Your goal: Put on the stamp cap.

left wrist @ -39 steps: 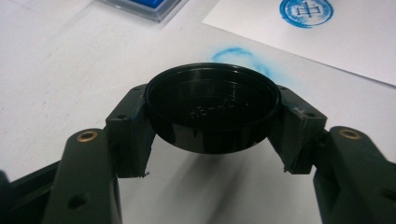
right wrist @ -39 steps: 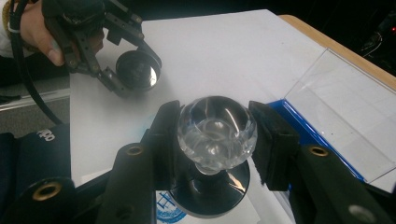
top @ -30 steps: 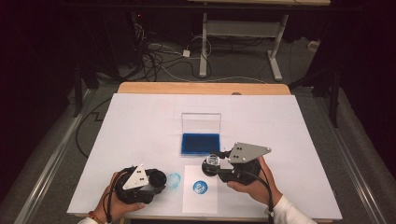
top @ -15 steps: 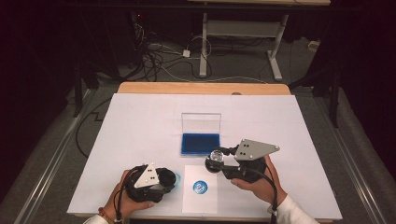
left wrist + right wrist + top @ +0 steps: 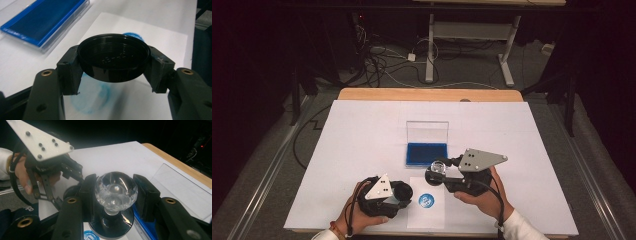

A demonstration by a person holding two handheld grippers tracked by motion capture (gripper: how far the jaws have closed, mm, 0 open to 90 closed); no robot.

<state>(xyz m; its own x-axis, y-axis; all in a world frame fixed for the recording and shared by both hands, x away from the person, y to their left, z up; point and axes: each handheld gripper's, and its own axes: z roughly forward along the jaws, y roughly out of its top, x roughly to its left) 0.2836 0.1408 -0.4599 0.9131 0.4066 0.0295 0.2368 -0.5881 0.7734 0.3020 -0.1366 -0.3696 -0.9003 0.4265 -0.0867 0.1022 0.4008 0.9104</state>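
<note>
So the stamp, the one with the clear faceted knob on a round black base, is sitting between the jaws of my right claw. They're closed in on the knob from both sides, with the base hanging below the grip. In the high view the stamp is up off the desk, over the near edge of the blue ink pad and just above the top corner of the white paper sheet. My right hand comes in from the bottom right, wrapped around the claw body and angled to point left, with the grey plate on top.

My left claw has the round black cap pinched across its width, jaws snug on both sides of the rim and its hollow side facing the camera. In the high view the cap is low, just left of the sheet, and my left hand holds that claw from the bottom left, pointing right, toward the stamp. So the two claws face each other, pretty close but not touching.

On the sheet there's a round blue print between the two claws. The ink pad's clear lid stands open behind the pad. Everything sits on the white desk.
</note>
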